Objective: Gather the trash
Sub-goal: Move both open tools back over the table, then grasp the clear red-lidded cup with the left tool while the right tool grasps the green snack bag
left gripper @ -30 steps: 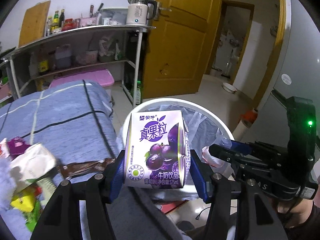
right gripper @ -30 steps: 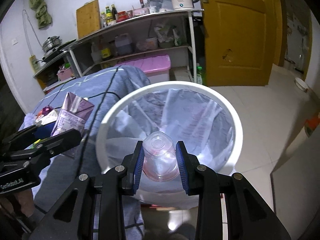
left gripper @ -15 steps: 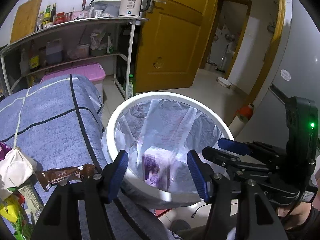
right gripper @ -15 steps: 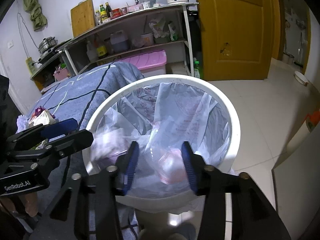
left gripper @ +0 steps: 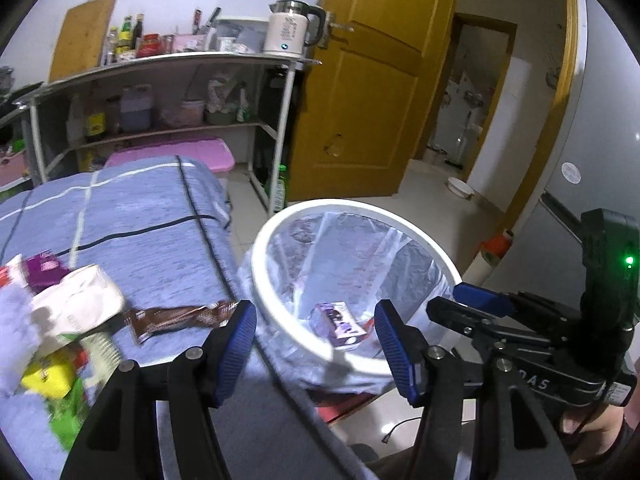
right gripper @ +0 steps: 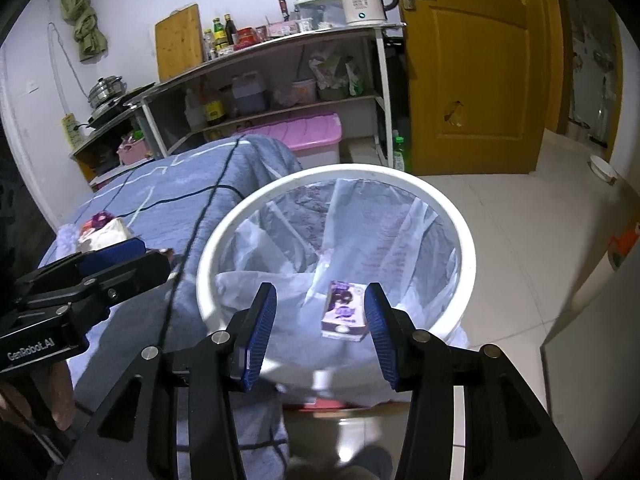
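Both grippers empty, jaws apart; brown wrapper (left gripper: 180,317) lies crosswise just left of left gripper (left gripper: 314,338), probably nearer it

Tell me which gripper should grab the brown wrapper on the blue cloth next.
Left. The left gripper is open and empty with the brown wrapper just beside its finger; the right gripper hangs over the bin.

Both grippers released; the milk carton (right gripper: 345,311) now lies in the bin (right gripper: 468,264).
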Demonstrator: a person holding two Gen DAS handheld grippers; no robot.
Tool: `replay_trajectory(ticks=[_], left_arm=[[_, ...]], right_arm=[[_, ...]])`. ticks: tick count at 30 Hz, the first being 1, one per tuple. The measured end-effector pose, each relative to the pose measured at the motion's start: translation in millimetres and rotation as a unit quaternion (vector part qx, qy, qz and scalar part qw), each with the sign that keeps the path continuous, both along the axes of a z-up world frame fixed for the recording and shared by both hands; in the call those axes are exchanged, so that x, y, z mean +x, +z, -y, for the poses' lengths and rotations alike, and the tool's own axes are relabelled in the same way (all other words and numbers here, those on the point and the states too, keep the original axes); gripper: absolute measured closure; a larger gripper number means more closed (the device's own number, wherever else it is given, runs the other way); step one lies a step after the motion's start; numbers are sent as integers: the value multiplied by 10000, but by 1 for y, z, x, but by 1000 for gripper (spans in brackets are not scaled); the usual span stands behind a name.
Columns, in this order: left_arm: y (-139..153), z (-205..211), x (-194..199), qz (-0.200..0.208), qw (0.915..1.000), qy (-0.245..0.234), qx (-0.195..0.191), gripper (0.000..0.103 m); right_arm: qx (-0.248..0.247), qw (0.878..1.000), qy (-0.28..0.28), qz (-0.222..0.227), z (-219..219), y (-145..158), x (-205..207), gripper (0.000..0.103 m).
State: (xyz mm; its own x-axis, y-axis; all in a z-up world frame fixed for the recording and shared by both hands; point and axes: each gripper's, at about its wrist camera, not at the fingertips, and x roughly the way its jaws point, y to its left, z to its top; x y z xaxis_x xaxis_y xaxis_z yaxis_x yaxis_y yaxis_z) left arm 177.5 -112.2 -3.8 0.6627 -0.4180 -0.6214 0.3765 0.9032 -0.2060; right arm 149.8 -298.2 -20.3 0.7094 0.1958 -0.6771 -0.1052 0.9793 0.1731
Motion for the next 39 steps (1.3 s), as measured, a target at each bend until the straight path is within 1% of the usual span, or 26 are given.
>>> replay_trajectory(ticks=[5, 10, 19, 30, 39], left_arm=[[7, -20, -23, 88, 9997, 228, 76, 42], [9, -43, -45, 95, 9984, 520, 178, 42], [16, -80, -80, 204, 9953, 922, 194, 42], [11, -116, -101, 208, 9905, 1333, 274, 42], [-2, -151, -104, 45, 9822, 1839, 379, 42]], right_arm=[[-19, 9997, 213, 85, -18, 8, -16, 56], [-21, 9988, 467, 141, -41, 14, -32, 56], [-122, 9961, 842, 239, -76, 25, -53, 56], [-124, 9923, 1209, 218, -114, 24, -59, 56], [-91, 9864, 1641, 64, -146, 11, -53, 56]])
